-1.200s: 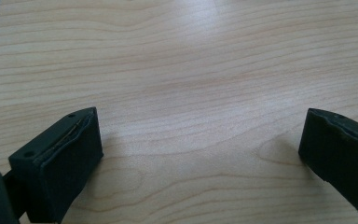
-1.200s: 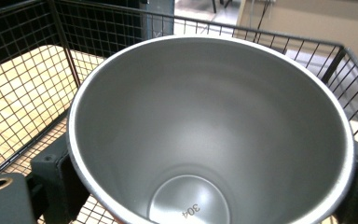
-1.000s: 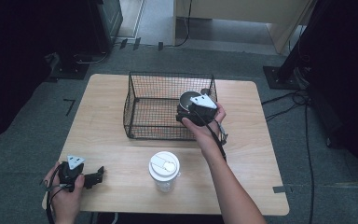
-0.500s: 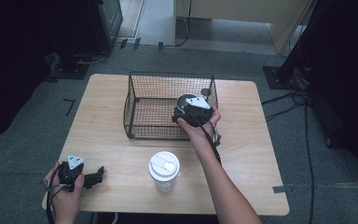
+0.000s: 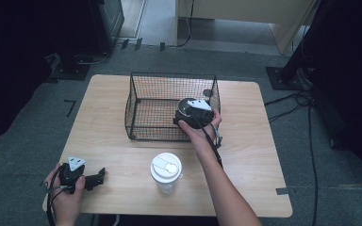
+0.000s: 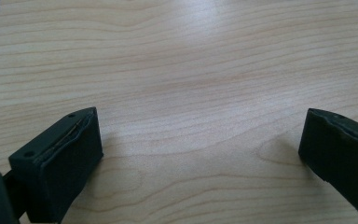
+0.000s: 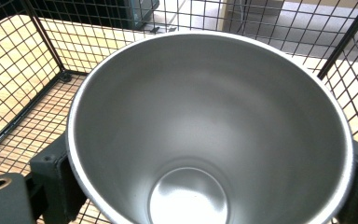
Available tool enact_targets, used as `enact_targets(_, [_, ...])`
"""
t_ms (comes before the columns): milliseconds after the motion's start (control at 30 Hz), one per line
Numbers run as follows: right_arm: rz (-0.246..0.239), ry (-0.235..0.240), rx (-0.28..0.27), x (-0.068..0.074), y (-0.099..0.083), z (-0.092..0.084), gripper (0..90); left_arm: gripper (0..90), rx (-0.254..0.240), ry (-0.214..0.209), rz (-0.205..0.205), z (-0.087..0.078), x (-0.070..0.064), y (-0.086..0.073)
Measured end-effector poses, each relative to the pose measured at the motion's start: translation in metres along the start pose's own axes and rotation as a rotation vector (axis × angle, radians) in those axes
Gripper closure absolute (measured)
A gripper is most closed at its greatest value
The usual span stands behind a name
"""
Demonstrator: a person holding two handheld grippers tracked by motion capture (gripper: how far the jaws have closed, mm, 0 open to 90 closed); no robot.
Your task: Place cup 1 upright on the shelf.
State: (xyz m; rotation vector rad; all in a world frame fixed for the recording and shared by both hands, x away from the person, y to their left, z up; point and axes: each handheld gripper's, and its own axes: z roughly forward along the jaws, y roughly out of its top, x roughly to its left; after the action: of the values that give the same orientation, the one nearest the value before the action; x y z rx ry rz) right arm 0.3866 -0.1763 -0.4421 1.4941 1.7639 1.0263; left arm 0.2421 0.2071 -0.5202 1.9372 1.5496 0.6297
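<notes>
A steel cup point(image 7: 205, 135) with an open mouth sits between the jaws of my right gripper point(image 7: 205, 186), which is shut on its sides. In the high view this gripper point(image 5: 193, 112) holds the cup point(image 5: 185, 104) at the right end of the black wire basket point(image 5: 136, 106), at about rim height. My left gripper point(image 5: 99, 178) rests on the table's front left corner. Its jaws stand wide apart over bare wood in the left gripper view point(image 6: 200, 154), with nothing between them.
A clear cup with a white lid point(image 5: 166, 170) stands on the wooden table point(image 5: 250, 141) in front of the basket, just left of the right forearm. Cables and dark equipment stands surround the table on the grey floor.
The right hand has shifted slightly to the left with the steel cup at the basket's right end. The left gripper has stayed where it was.
</notes>
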Motion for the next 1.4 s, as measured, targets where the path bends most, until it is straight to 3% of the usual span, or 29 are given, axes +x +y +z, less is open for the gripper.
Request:
enact_targets(200, [-0.002, 0.006, 0.019, 0.003, 0.001, -0.004, 0.0, 0.1, 0.001, 0.000, 0.001, 0.000, 0.000, 0.000])
enact_targets(400, [-0.009, -0.010, 0.044, 0.005, 0.001, -0.010, 0.0, 0.1, 0.000, 0.000, 0.002, 0.000, 0.000, 0.000])
enact_targets(867, [-0.027, 0.030, 0.080, 0.004, 0.005, -0.028, 0.0, 0.1, 0.000, -0.003, 0.005, 0.000, 0.000, 0.000])
enact_targets(1400, [-0.078, 0.081, 0.047, 0.005, 0.006, -0.053, 0.0, 0.1, 0.001, -0.004, 0.008, 0.000, 0.000, 0.000])
